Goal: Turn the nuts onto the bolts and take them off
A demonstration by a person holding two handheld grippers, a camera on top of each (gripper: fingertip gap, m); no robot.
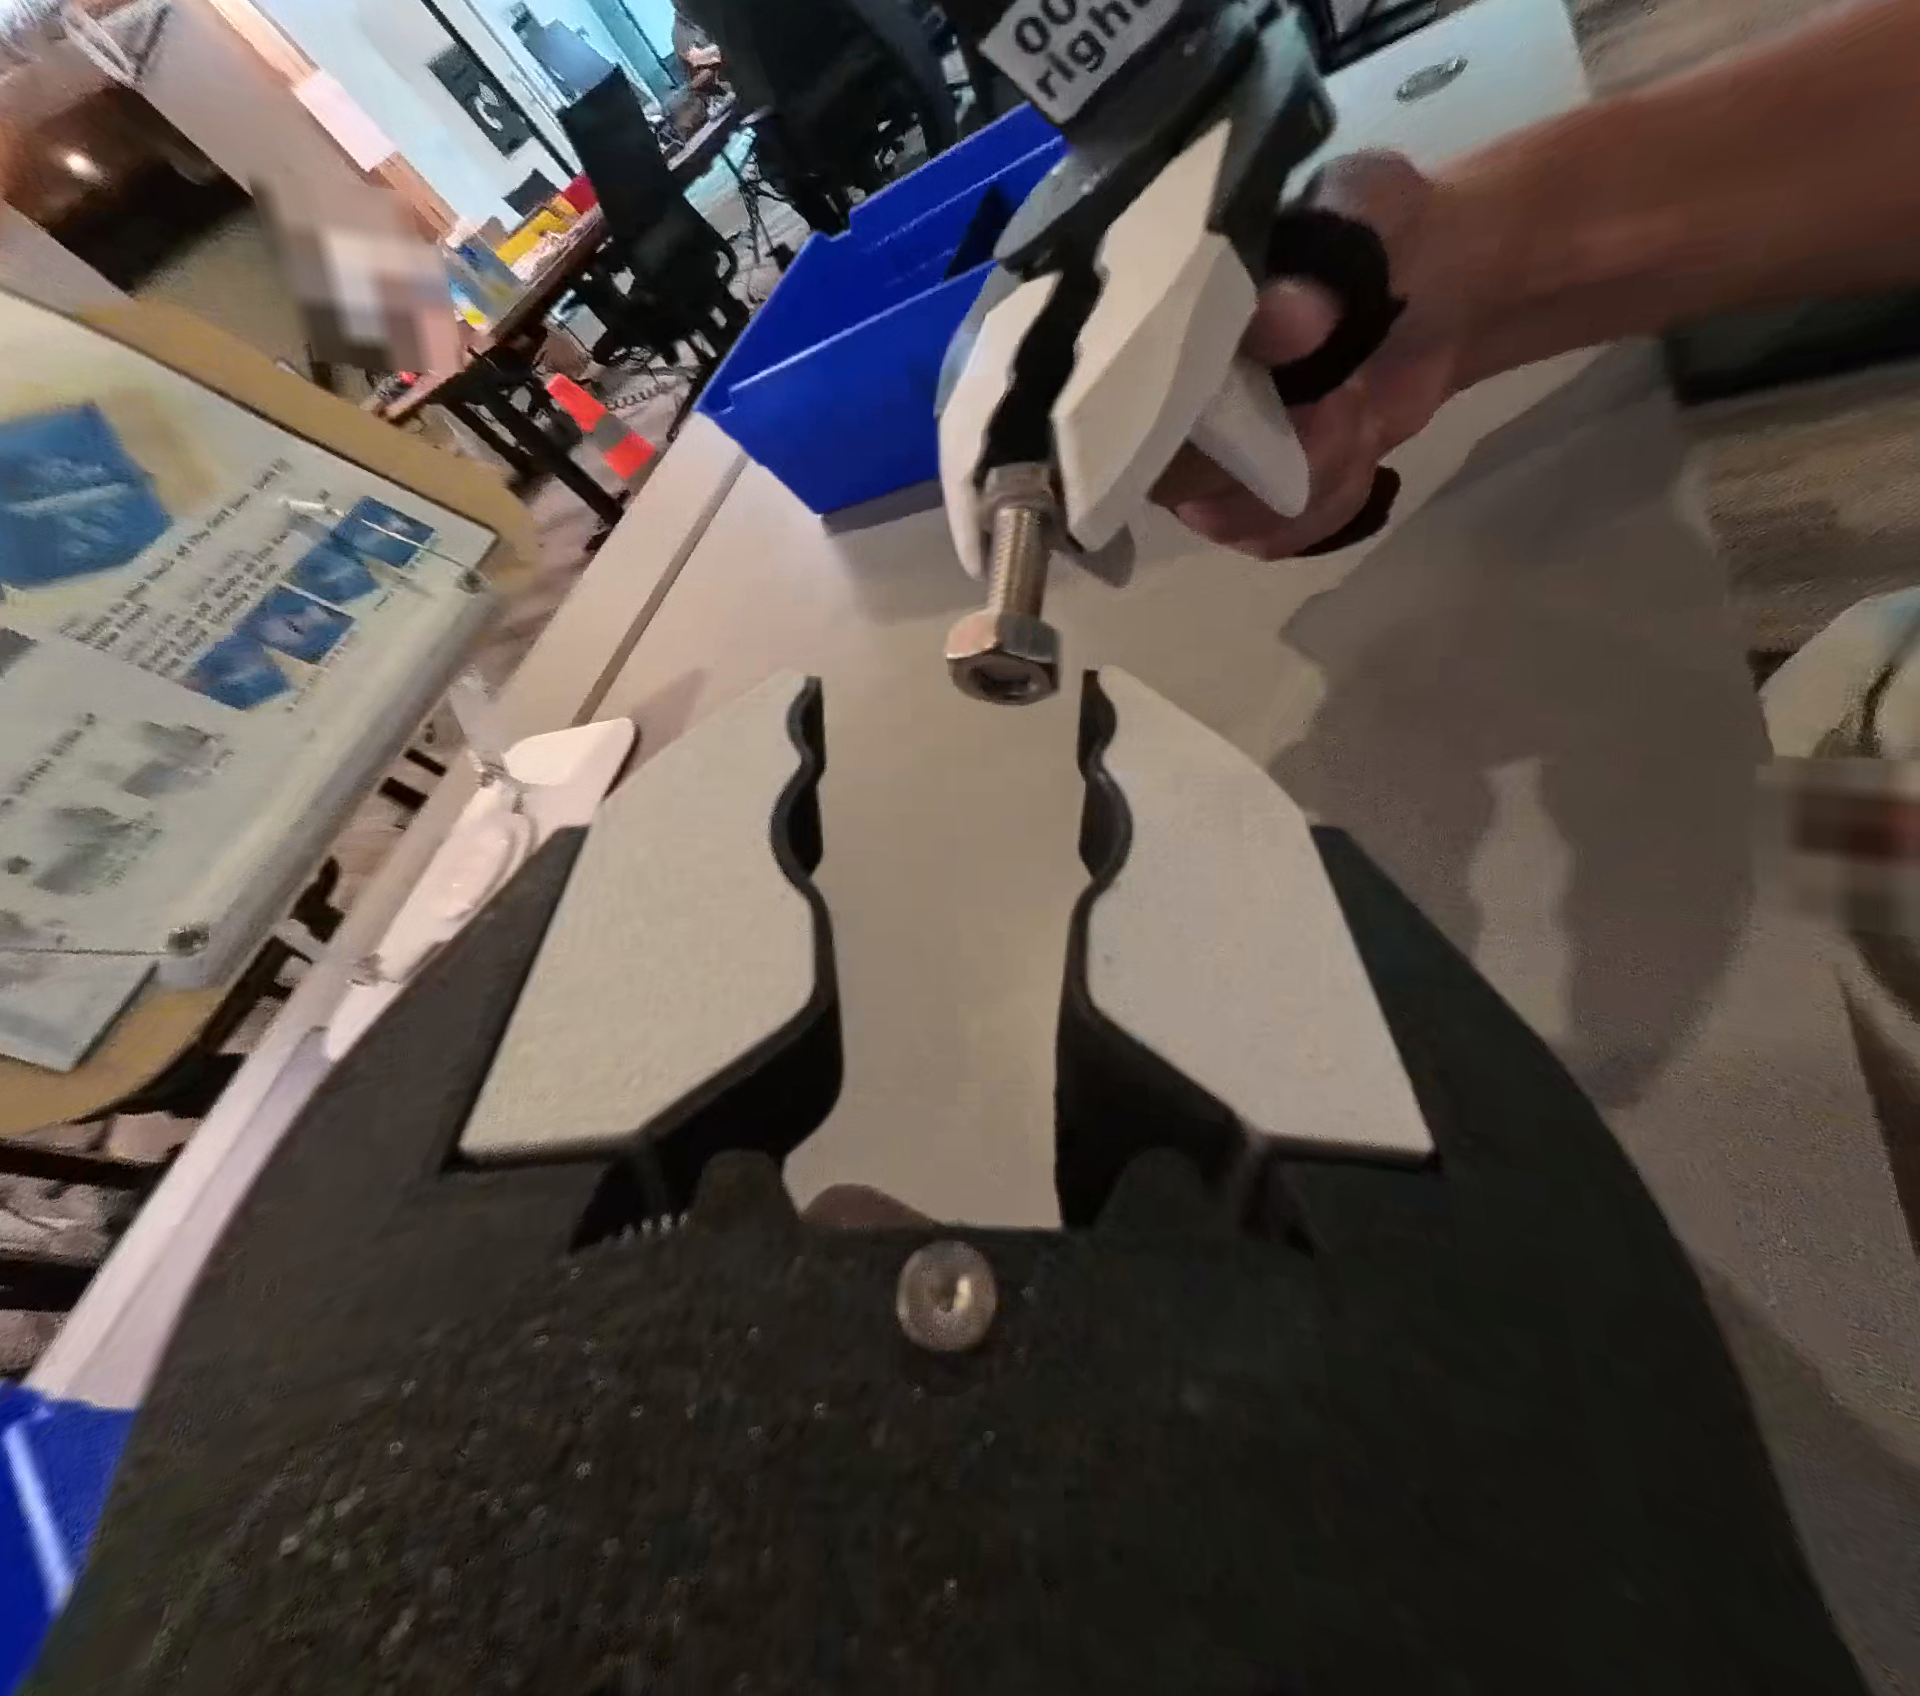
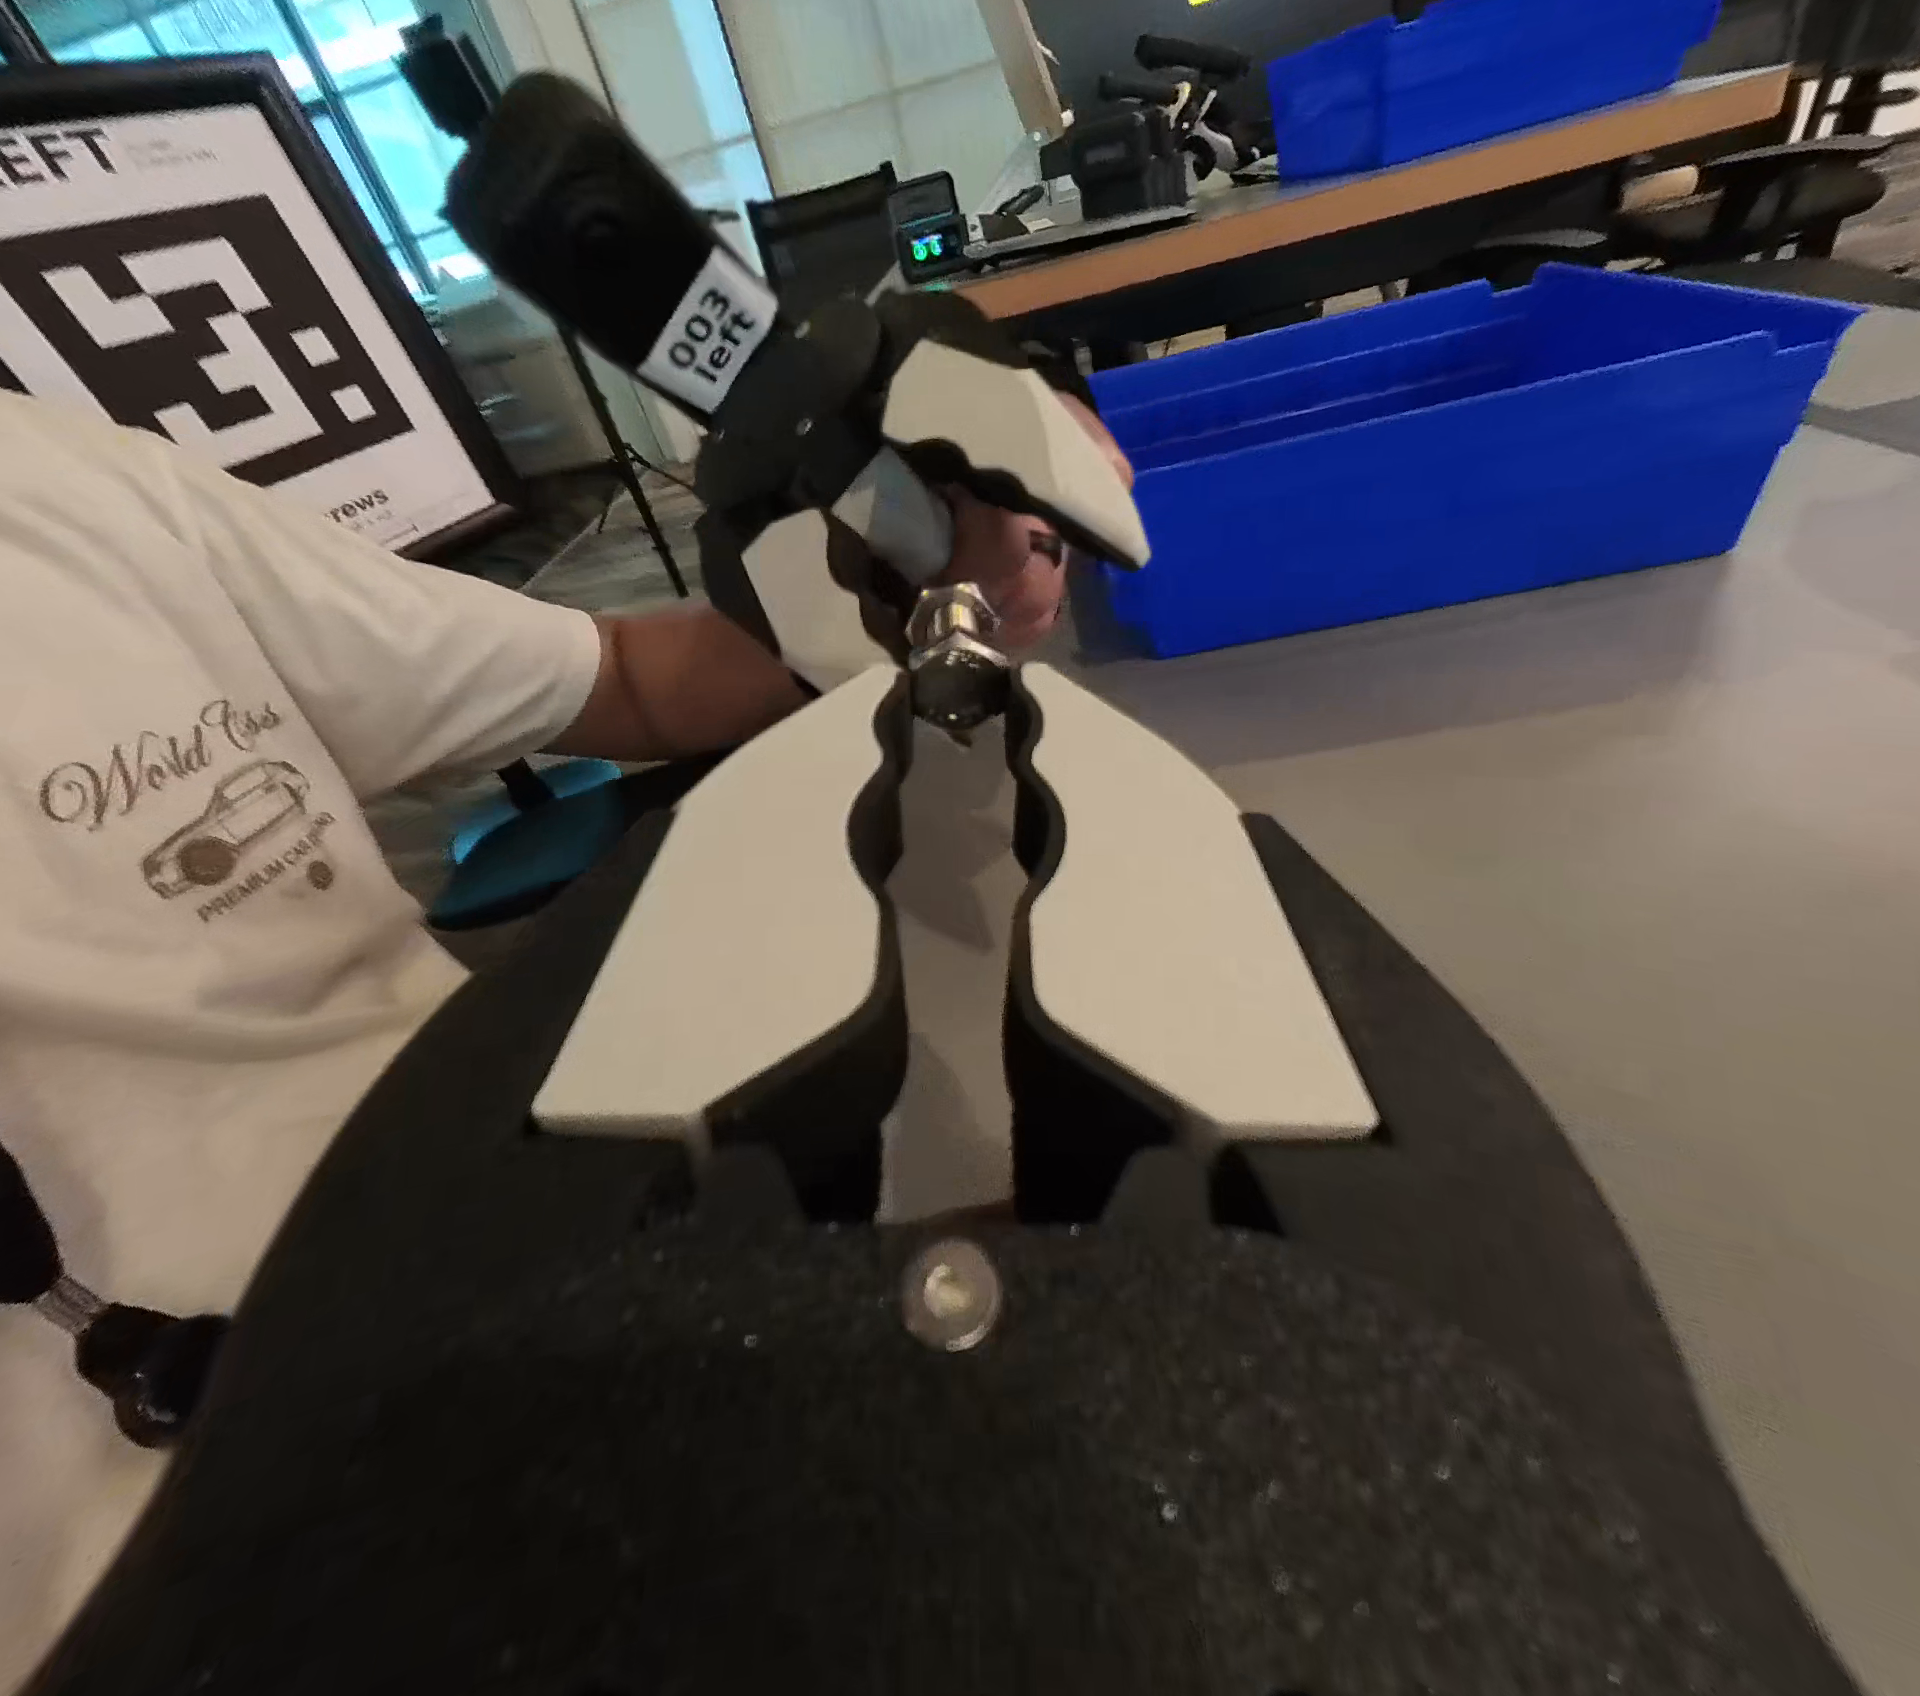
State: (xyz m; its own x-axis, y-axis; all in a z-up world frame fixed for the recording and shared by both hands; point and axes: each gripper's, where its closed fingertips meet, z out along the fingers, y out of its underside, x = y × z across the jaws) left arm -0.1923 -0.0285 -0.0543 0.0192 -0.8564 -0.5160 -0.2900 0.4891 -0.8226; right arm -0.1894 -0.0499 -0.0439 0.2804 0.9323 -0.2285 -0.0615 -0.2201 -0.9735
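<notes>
Both tools are up over the grey bench [image 1: 1351,711]. My right tool [image 2: 951,706] is clamped on the bolt [image 1: 1013,545] near its head end, so the threaded shank sticks out toward my left tool [image 1: 951,690]. That one stands spread wide with nothing between its fingers. I see a nut [image 1: 1003,657] sitting on the free end of the bolt, just ahead of the left fingertips. Blue bins [image 2: 1455,462] stand near the far edge of the bench.

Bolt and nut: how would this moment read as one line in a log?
left tongs: open, near nut | right tongs: shut on bolt | nut: on bolt's end
</notes>
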